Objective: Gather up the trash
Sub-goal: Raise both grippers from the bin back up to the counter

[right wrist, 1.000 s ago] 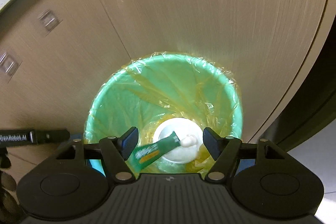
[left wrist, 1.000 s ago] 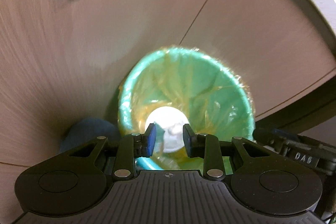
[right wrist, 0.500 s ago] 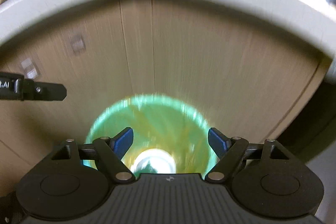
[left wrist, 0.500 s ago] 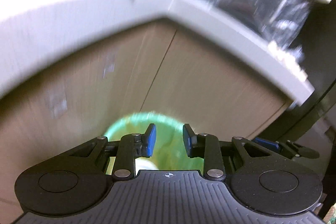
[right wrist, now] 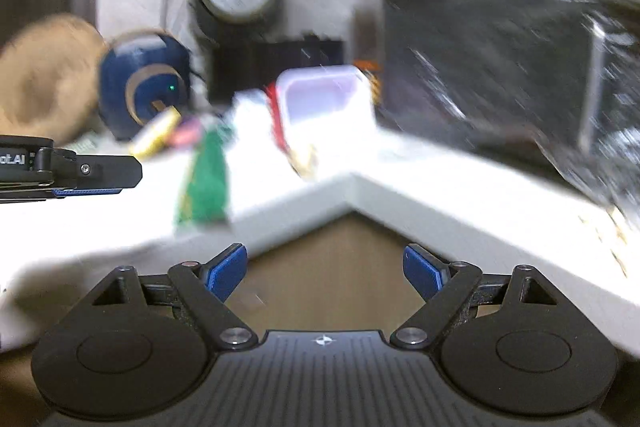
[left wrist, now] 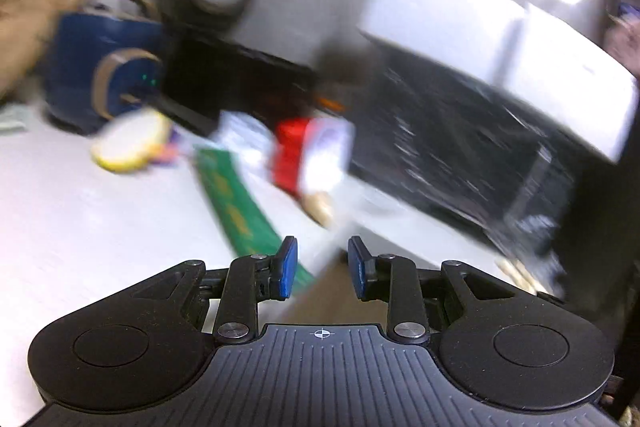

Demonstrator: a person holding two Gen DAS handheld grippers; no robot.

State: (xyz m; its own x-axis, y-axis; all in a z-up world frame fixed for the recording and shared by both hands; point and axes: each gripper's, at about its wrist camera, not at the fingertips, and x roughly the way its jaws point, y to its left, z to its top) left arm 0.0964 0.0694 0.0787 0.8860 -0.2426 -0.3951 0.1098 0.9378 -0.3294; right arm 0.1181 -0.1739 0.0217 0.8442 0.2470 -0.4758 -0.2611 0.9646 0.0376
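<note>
Both views are motion-blurred. Trash lies on a white countertop: a long green wrapper, a yellow-and-white packet, and a red-and-white container. My left gripper is empty, its jaws a small gap apart, just short of the green wrapper's near end. My right gripper is open wide and empty, below the counter's corner edge. The right wrist view also shows the green wrapper, the packet, the container and the left gripper's side.
A dark blue round appliance stands at the back left. A black microwave with a white box on top stands at the right. A wooden cabinet front is below the counter. The green bin is out of view.
Both grippers have risen from the green lined bin up to counter level. A green wrapper that sat by the right gripper's left finger a second ago is gone from it.
</note>
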